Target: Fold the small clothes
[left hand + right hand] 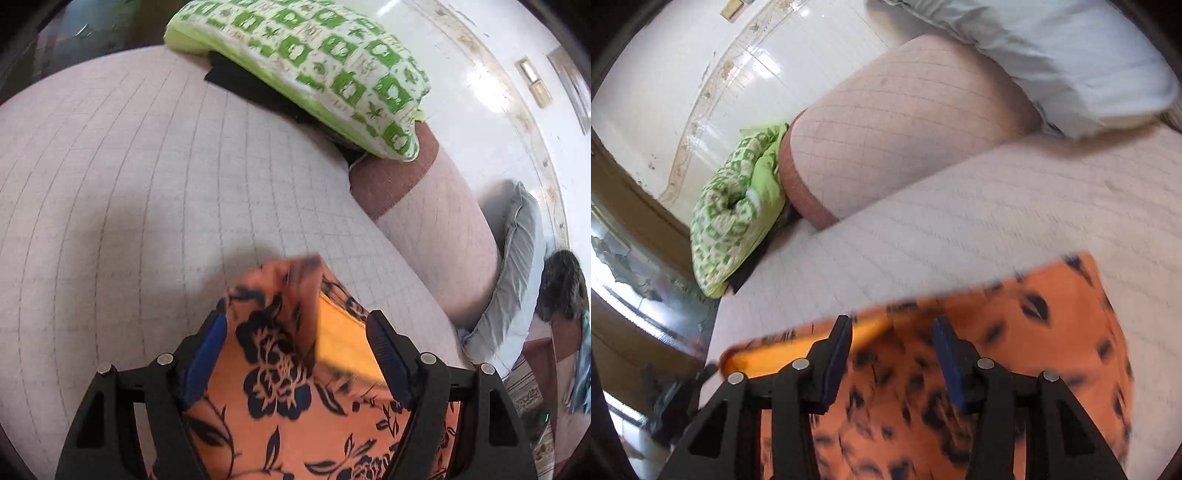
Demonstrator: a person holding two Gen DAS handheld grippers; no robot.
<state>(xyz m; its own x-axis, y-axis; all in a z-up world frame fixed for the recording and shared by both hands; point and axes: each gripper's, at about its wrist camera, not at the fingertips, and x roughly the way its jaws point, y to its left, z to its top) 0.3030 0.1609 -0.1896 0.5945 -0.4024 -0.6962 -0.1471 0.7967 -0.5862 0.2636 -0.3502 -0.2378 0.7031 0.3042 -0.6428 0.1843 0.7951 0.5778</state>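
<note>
Garment [280, 387], orange floral, bunched between the parted fingers of left gripper [295, 332]. Right gripper [892, 325] spread over same cloth, gripping nothing; green pillow [314, 70] well beyond.

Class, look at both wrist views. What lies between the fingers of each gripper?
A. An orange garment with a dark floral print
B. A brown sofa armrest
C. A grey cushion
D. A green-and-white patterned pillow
A: the orange garment with a dark floral print fills the gap between the fingers of the left gripper and of the right gripper.
</note>
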